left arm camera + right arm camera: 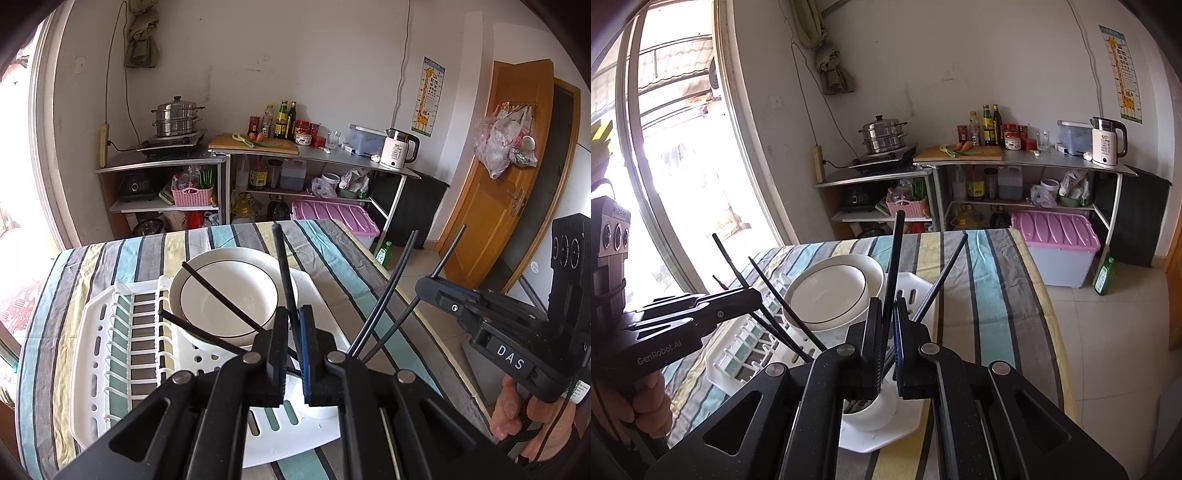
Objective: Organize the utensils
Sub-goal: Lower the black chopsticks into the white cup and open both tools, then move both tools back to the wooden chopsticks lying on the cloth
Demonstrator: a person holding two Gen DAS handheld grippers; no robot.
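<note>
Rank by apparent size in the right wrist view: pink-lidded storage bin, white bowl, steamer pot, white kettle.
1. White bowl, though it sits nearest the camera, which inflates it.
2. Pink-lidded storage bin.
3. Steamer pot and white kettle look alike; not ranked.

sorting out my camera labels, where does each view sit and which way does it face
Left wrist: on the left gripper, looking over black chopsticks at the white plastic dish rack; a hand holds the right gripper.
Right wrist: on the right gripper, same way; the left gripper at left.
Shared: white black-rimmed bowl, striped tablecloth, steel steamer pot.
</note>
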